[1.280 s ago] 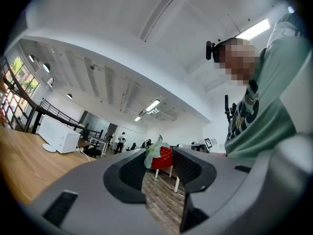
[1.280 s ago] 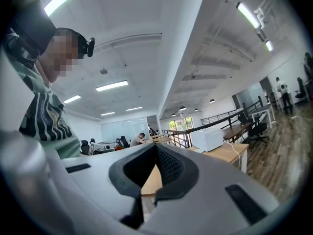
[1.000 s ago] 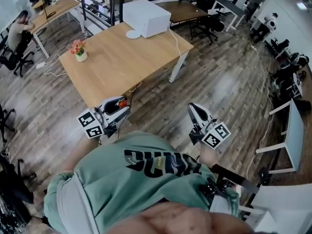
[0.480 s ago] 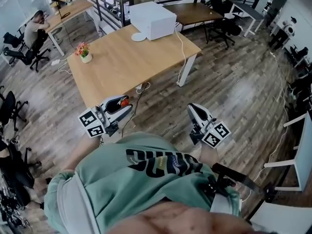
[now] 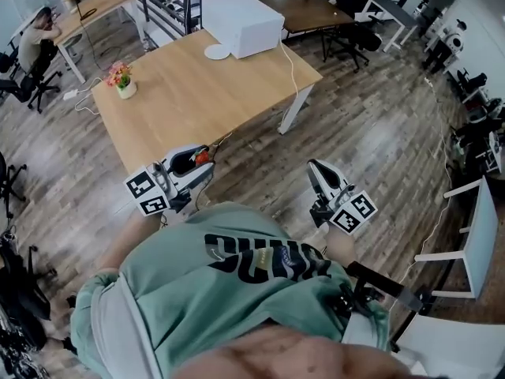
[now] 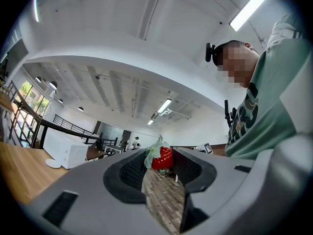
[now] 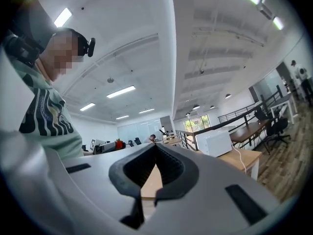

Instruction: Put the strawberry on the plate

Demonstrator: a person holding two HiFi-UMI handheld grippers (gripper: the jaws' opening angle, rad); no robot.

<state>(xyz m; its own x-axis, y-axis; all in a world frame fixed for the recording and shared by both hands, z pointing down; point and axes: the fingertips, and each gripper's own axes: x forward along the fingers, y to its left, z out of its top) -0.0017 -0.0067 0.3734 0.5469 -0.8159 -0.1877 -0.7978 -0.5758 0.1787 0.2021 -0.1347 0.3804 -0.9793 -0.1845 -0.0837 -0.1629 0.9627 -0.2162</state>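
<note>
- Red is the strawberry [image 6: 163, 158], with green leaves on top. Who has it?
- The left hand-held gripper [image 5: 196, 159] has it. Its two jaws are clamped on the strawberry, one on each side, right at their tips.
- Is it on the desk [image 5: 181, 109]?
- No. It is up in the air, just off the near edge of the desk, close to the near corner. Under it is the wood floor [image 5: 371, 133].
- Where is the plate [image 5: 215, 51]?
- It is white and round. It lies by the far corner of the desk, just beside a big white box [image 5: 241, 24]. The strawberry and the plate are well apart.
- What about the other one?
- The right hand-held gripper [image 7: 156, 147] has its jaws together at the tips. It holds nothing. It is off the desk too, out over the floor.
- What else is on the desk?
- A small pot of flowers [image 5: 121, 81] stands near the left corner. A white cable [image 5: 288, 58] runs from the box and goes over the right edge.
- And who holds the two tools?
- A person in a green shirt [image 5: 221, 290], one tool in each hand.
</note>
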